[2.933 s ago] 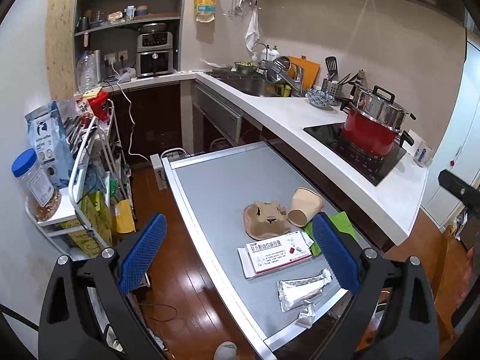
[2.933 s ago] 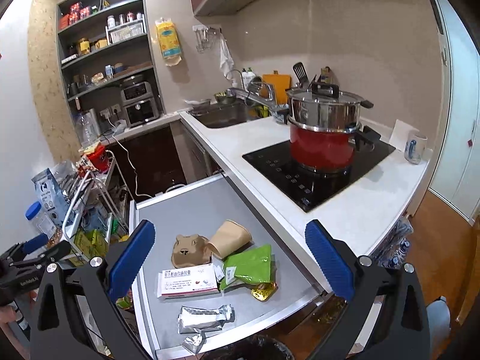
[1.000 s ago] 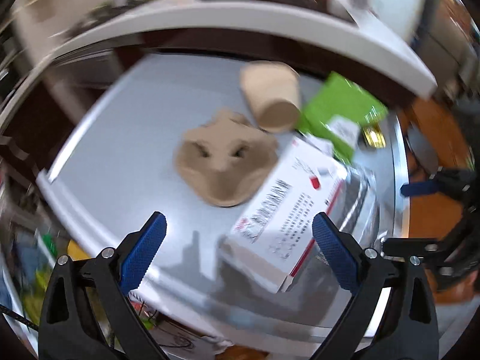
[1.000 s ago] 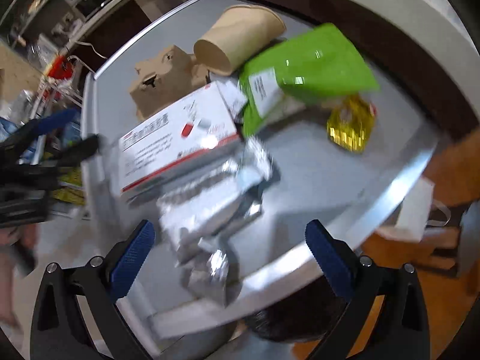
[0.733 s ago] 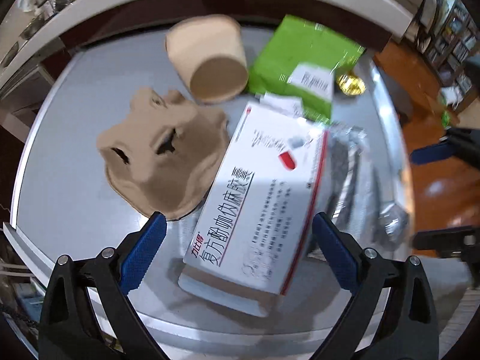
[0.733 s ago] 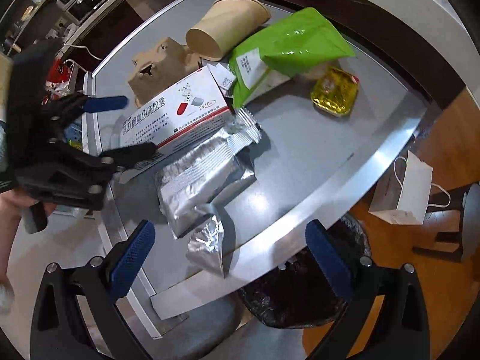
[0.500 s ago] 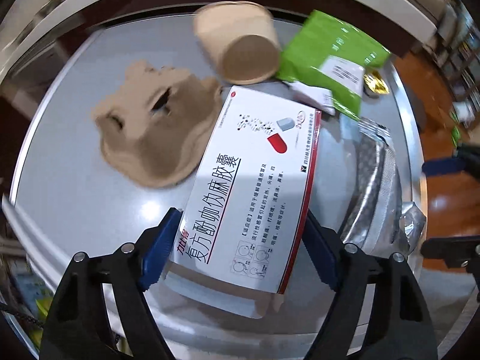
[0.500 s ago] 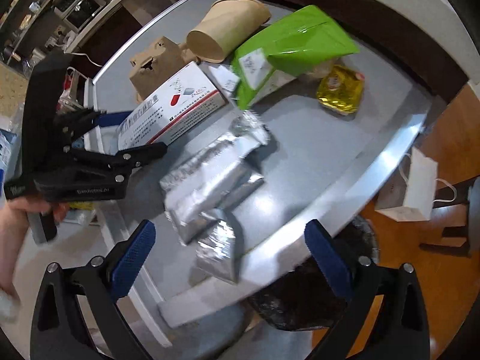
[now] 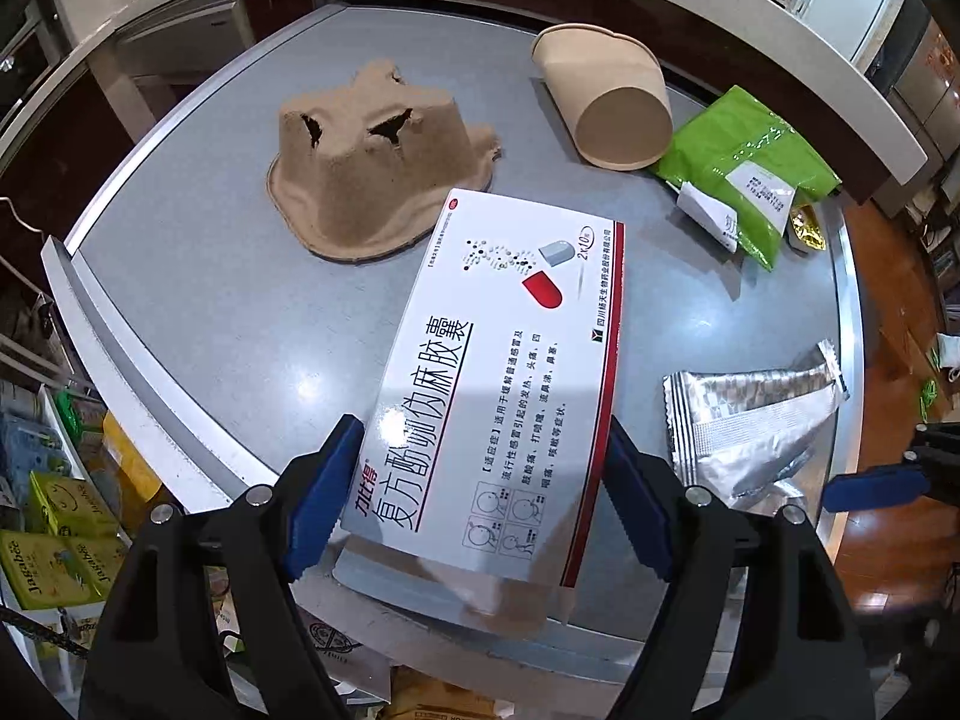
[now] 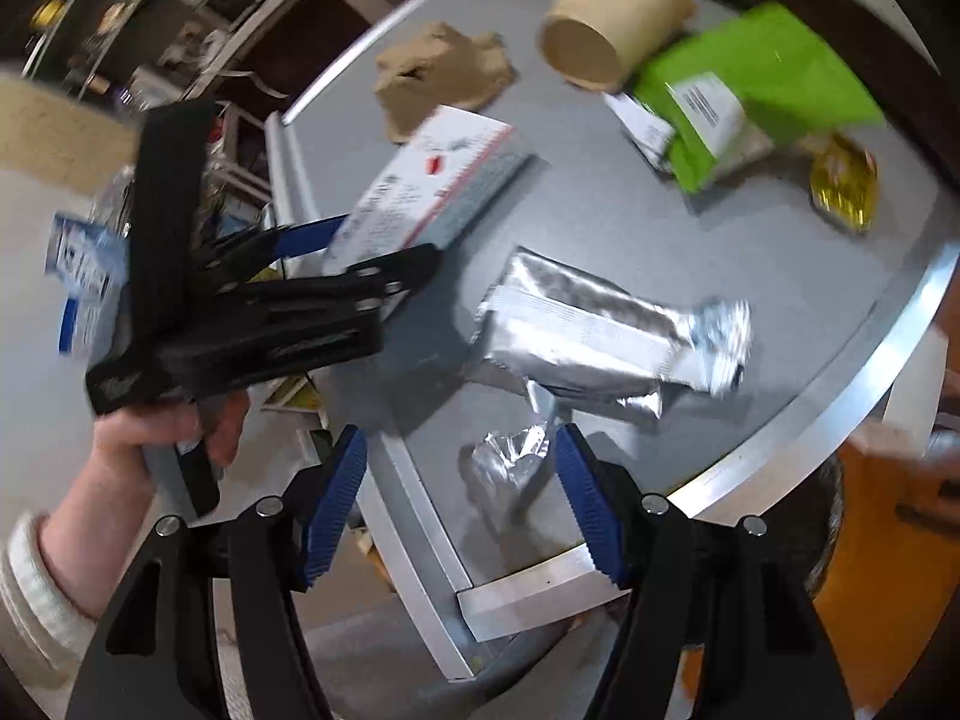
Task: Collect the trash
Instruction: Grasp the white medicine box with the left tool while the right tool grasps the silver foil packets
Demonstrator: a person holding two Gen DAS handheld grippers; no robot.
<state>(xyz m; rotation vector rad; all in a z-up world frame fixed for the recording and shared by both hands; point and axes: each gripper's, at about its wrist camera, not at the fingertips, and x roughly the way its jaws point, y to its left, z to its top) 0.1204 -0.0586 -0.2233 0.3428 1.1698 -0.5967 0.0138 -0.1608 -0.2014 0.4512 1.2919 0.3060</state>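
In the left wrist view, the left gripper (image 9: pixel 480 498) fills the bottom of the frame, its blue pads pressed against both long sides of a white medicine box (image 9: pixel 498 384), which runs from bottom centre up toward the middle, its near end raised off the grey tabletop (image 9: pixel 198 276). Above it, left of centre, sits a brown pulp cup carrier (image 9: pixel 372 180); a paper cup (image 9: pixel 606 102) lies on its side at upper right, with a green pouch (image 9: pixel 750 174) and a small gold wrapper (image 9: pixel 807 231) further right. A silver foil packet (image 9: pixel 744 420) lies at right of the box. In the right wrist view, blurred by motion, the right gripper (image 10: pixel 459 504) sits at bottom centre, its jaws partly open around a small crumpled foil scrap (image 10: pixel 510 459); contact cannot be made out. The foil packet (image 10: pixel 606 330) lies just above it in mid-frame. At left, a hand (image 10: pixel 162 438) holds the left gripper (image 10: pixel 372 246), clamped on the box (image 10: pixel 426 192). The cup (image 10: pixel 606 30), pouch (image 10: pixel 756 84) and carrier (image 10: pixel 438 78) sit along the top.
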